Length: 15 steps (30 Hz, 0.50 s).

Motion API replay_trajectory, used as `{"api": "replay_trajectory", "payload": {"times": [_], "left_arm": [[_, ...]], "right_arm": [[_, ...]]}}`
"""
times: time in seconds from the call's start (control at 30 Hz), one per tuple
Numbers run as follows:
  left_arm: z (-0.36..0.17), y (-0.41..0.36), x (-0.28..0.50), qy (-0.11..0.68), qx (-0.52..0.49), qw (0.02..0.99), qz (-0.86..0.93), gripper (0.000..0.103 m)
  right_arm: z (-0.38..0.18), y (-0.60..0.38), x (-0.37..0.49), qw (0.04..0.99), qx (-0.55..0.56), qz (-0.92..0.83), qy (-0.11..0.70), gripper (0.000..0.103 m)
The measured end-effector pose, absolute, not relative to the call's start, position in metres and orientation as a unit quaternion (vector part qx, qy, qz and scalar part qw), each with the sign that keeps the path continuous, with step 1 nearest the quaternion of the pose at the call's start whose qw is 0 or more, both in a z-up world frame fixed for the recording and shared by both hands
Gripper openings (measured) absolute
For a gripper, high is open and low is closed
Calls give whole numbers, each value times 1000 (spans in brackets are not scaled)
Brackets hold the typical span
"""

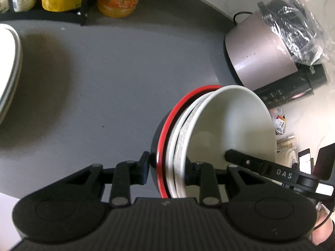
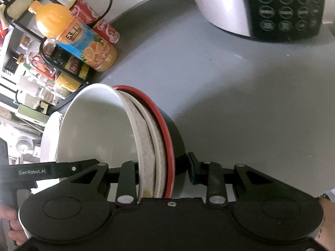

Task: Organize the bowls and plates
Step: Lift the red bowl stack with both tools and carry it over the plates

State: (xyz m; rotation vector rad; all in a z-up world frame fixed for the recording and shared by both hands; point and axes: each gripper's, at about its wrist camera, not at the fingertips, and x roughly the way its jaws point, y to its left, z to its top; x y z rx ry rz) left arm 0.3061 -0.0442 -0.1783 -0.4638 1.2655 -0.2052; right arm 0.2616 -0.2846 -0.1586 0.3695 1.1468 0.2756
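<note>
A nested stack of bowls hangs over the grey counter: a black bowl with a red rim on the outside, and white bowls inside it. My left gripper is shut on one side of the stack, one finger outside the black wall and one inside the white bowl. My right gripper is shut on the opposite side of the same stack, across its rims. Each wrist view shows the other gripper's finger reaching into the top white bowl.
White plates lie at the counter's left. A black rack with jars, an orange juice bottle and red cans stand at the back. A rice cooker under a plastic bag of cables stands on the right.
</note>
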Motion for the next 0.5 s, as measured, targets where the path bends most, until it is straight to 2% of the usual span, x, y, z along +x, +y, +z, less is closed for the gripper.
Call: {"api": "replay_trajectory", "payload": {"times": [0.5], "left_arm": [[-140,28,301,557,-217,799,-70,28]], "right_arm": [[-131,-216,277,823,156,167,520,30]]}}
